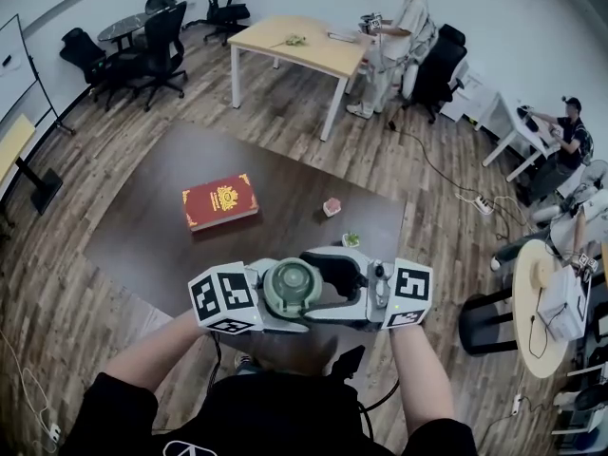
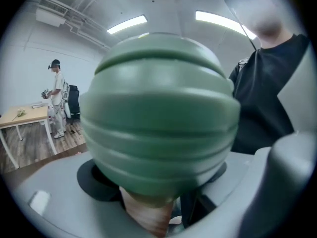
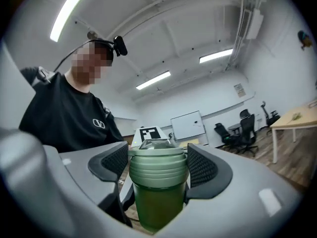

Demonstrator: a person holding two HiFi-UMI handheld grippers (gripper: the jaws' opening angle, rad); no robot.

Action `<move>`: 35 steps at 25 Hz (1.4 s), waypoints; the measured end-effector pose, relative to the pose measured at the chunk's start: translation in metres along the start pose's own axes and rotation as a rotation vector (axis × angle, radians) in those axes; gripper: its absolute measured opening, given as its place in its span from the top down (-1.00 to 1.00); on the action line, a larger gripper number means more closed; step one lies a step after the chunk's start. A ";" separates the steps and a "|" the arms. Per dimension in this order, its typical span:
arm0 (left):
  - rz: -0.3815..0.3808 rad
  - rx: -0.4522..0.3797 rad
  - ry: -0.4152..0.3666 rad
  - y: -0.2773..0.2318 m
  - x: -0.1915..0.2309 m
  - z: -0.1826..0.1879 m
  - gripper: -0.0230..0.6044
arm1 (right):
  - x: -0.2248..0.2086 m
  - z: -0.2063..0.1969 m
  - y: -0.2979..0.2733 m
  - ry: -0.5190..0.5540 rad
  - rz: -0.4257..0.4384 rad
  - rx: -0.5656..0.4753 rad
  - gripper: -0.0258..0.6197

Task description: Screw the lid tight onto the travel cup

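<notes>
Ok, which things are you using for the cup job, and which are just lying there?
For the job: travel cup, lid, left hand-held gripper holding the cup, right hand-held gripper closed on the lid.
Just lying about: red book, small pink thing, small green thing, on the dark table.

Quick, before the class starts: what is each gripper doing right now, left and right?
Left gripper: closed on the travel cup, lower body.
Right gripper: closed on the lid, pads against its ribbed sides.
</notes>
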State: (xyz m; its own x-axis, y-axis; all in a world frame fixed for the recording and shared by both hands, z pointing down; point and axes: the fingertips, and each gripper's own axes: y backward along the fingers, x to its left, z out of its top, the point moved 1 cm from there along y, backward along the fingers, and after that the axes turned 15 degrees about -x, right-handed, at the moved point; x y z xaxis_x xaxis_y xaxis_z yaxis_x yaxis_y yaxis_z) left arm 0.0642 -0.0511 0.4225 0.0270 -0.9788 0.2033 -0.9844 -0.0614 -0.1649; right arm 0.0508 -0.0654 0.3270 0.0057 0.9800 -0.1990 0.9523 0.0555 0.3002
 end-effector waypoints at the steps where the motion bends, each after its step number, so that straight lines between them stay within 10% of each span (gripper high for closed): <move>1: 0.021 -0.005 0.003 0.001 0.004 -0.001 -0.34 | -0.001 -0.001 -0.002 0.034 -0.065 -0.016 -0.26; 12: 0.241 -0.043 0.034 0.006 0.047 0.000 -0.34 | -0.012 -0.003 -0.014 0.464 -0.814 -0.060 -0.09; 18: 0.126 -0.080 0.083 0.011 0.037 0.006 -0.34 | -0.017 0.005 -0.005 0.301 -0.603 -0.111 -0.21; 25: -0.033 0.013 0.003 0.000 0.004 0.001 -0.35 | -0.005 -0.027 -0.008 0.194 -0.087 0.181 -0.47; 35: 0.110 -0.022 0.049 0.011 0.028 -0.001 -0.34 | -0.027 -0.029 -0.017 0.186 -0.347 0.047 -0.43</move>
State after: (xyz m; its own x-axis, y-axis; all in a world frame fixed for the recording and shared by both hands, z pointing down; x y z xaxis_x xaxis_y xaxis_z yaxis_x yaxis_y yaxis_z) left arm 0.0535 -0.0786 0.4272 -0.0891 -0.9686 0.2323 -0.9845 0.0503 -0.1681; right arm 0.0255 -0.0868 0.3544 -0.3704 0.9226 -0.1080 0.9007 0.3851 0.2010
